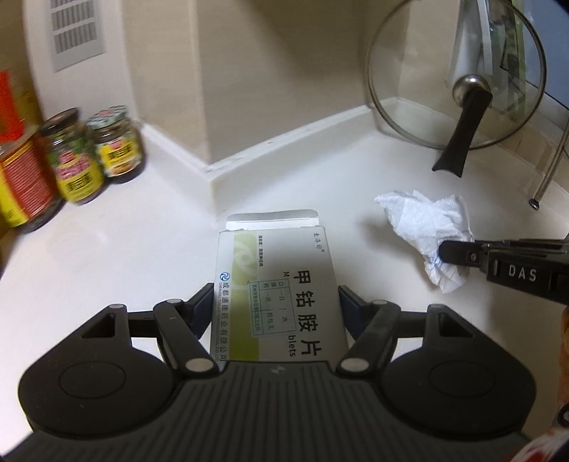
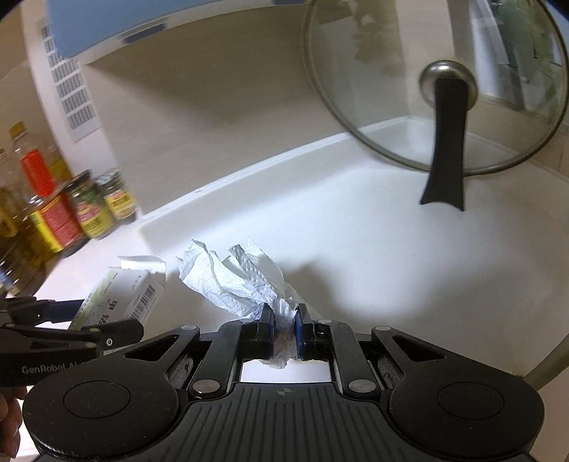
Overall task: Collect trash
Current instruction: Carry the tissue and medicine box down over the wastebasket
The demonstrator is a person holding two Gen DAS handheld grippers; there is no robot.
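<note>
My left gripper (image 1: 275,302) is shut on a white and green medicine box (image 1: 277,288) with an open top flap, held above the white counter (image 1: 142,241). The same box (image 2: 121,295) shows at the left of the right wrist view, clamped between the left gripper's fingers (image 2: 117,330). My right gripper (image 2: 284,320) is shut on a crumpled white paper towel (image 2: 234,277), pinching its near end between blue pads. That towel (image 1: 426,227) also appears at the right of the left wrist view, with the right gripper's fingers (image 1: 458,252) on it.
Sauce jars (image 1: 89,152) and oil bottles (image 2: 39,213) stand along the left wall. A glass pot lid (image 2: 441,89) with a black handle leans in the right corner. A metal rack leg (image 1: 544,181) stands at far right. A wall vent (image 1: 76,32) is up left.
</note>
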